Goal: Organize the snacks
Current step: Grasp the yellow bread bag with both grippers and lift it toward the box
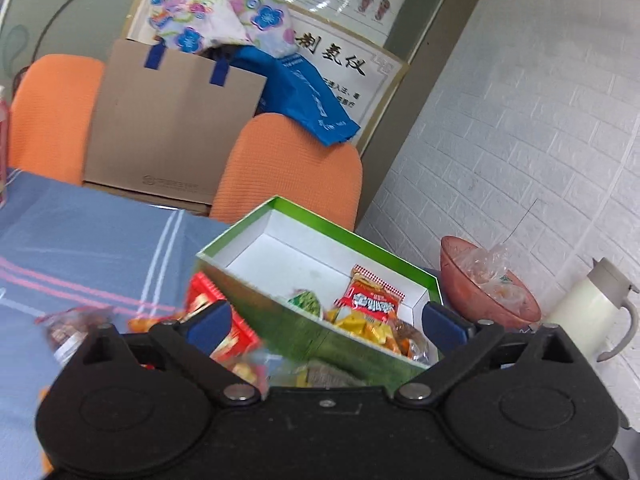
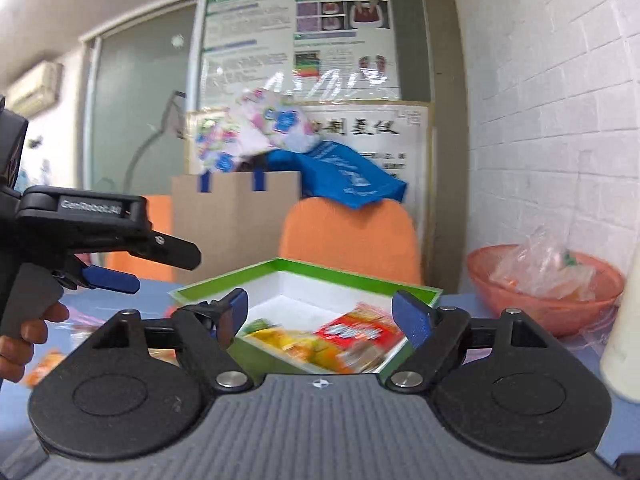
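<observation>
A green box (image 1: 248,236) with a white inside stands open on the blue cloth. A red snack packet (image 1: 370,300) and several yellow and green packets lie in its near right corner. My left gripper (image 1: 328,320) is open at the box's near wall, with nothing between its blue pads. Loose snacks, among them a red packet (image 1: 240,336), lie left of the box. In the right wrist view, my right gripper (image 2: 322,310) is open above the box (image 2: 304,270) and the red packet (image 2: 356,330), empty. The left gripper (image 2: 166,270) shows at the left, held by a hand (image 2: 24,336).
Two orange chairs (image 1: 288,168) and a brown paper bag (image 1: 168,128) stand behind the table. A pink bowl (image 1: 488,292) with plastic bags and a cream jug (image 1: 588,312) sit right of the box by the white brick wall. A blue striped cloth (image 1: 80,240) covers the table.
</observation>
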